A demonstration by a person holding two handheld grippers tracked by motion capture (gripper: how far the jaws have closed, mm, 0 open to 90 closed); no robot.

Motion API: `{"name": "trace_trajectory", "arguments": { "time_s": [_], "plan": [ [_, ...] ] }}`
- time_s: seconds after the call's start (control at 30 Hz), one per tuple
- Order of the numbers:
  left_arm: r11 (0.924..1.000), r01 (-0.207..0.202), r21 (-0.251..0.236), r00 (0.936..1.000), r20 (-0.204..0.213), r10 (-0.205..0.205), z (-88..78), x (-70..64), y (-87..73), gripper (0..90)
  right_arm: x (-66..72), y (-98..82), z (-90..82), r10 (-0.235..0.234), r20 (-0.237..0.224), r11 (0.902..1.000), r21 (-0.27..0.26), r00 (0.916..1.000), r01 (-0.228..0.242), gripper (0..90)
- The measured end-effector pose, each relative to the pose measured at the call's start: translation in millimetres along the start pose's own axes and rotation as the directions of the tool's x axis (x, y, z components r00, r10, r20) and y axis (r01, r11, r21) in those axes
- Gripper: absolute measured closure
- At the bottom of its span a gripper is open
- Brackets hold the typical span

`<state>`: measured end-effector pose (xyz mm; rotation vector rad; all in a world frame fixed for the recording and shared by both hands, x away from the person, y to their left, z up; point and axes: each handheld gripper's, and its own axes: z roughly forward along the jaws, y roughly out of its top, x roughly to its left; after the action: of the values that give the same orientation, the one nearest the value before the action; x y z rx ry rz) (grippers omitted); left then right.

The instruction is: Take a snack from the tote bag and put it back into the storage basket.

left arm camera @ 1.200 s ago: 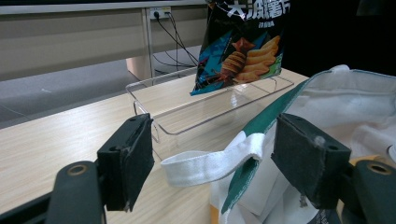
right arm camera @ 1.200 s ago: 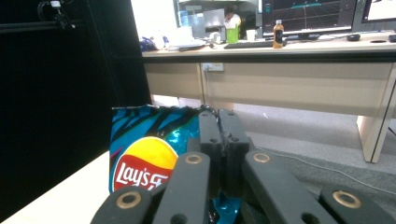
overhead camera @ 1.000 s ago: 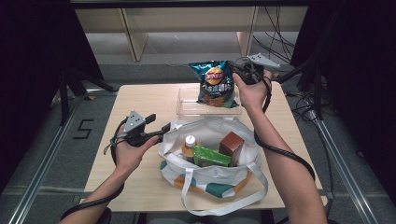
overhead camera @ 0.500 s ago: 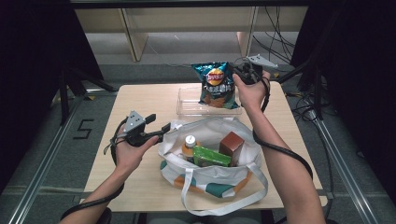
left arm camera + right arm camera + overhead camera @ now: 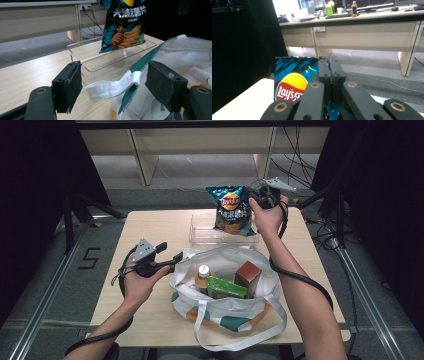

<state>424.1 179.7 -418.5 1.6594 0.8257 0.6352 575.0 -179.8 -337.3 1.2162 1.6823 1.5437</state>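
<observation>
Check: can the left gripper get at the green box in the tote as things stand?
Probably yes. The left gripper is open beside the tote bag, whose mouth gapes; the green box lies on top, uncovered. Only the bag's white strap sits between its jaws.

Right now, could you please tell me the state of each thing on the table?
Blue crisp bag: hanging upright, lower edge inside the tray.
Clear plastic tray: lying flat.
White-and-green cloth tote bag: open, holding groceries.
Right claw: shut on the bag's top corner.
Left claw: open around the tote's strap.
</observation>
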Motion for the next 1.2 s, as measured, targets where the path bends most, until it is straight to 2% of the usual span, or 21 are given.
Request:
{"name": "trace_trajectory", "arguments": {
  "time_s": [0.1,0.2,0.27,0.37,0.6,0.63,0.77,1.03,1.1,1.13,1.17,1.2],
  "plan": [
    [0.9999,0.012,-0.001,0.9999,-0.001,-0.012,0.0,-0.6,-0.2,27.8,0.0,0.3,0.8,0.001,-0.002,1.0000,-0.003,1.0000,-0.001,89.7],
    [0.9999,0.012,-0.002,0.9999,0.000,-0.012,0.2,-0.2,-0.7,27.8,-0.5,0.7,3.0,-0.021,-0.006,0.9997,-0.009,0.9998,0.021,89.8],
    [0.9999,0.013,-0.002,0.9999,0.000,-0.013,0.2,-0.4,-0.5,27.8,0.3,1.2,3.4,-0.007,-0.005,1.0000,-0.003,1.0000,0.007,89.8],
    [0.9999,0.013,-0.003,0.9999,0.000,-0.013,0.1,-0.3,-0.4,27.8,-0.1,0.8,4.7,-0.020,-0.001,0.9998,-0.002,0.9998,0.020,89.8],
    [0.9999,0.013,-0.002,0.9999,0.000,-0.013,0.2,-0.3,-0.5,27.7,0.5,-1.8,8.8,-0.003,0.004,1.0000,0.000,1.0000,0.003,89.7],
    [0.9999,0.012,-0.003,0.9999,0.000,-0.012,0.2,-0.2,-0.5,27.7,-1.4,-1.8,9.7,-0.024,-0.001,0.9997,-0.003,0.9997,0.024,89.7],
    [0.9999,0.010,-0.004,0.9999,0.000,-0.010,0.2,0.1,-0.5,27.7,-0.8,-2.3,11.0,0.006,0.009,1.0000,0.003,0.9999,-0.006,89.7],
    [0.9999,0.013,-0.002,0.9999,0.002,-0.013,0.3,-0.2,-0.7,27.7,-2.5,-4.5,15.4,0.010,0.016,0.9999,0.008,0.9998,-0.010,89.7],
    [0.9999,0.014,-0.003,0.9999,0.001,-0.014,0.2,-0.2,-0.7,27.7,-4.1,-5.3,17.2,-0.001,0.012,1.0000,0.003,0.9999,0.001,89.7],
    [0.9999,0.013,-0.002,0.9999,0.001,-0.013,0.3,-0.2,-0.8,27.7,-2.4,-6.1,18.1,0.018,0.016,0.9997,0.014,0.9997,-0.019,89.6],
    [0.9999,0.012,-0.001,0.9999,0.001,-0.012,0.3,-0.3,-0.9,27.7,-2.6,-6.3,18.4,0.018,0.016,0.9997,0.017,0.9997,-0.019,89.6],
    [0.9999,0.011,-0.001,0.9999,0.002,-0.011,0.3,-0.3,-0.9,27.7,-3.7,-6.9,20.1,0.006,0.012,1.0000,0.005,0.9999,-0.006,89.6]
  ]
}}
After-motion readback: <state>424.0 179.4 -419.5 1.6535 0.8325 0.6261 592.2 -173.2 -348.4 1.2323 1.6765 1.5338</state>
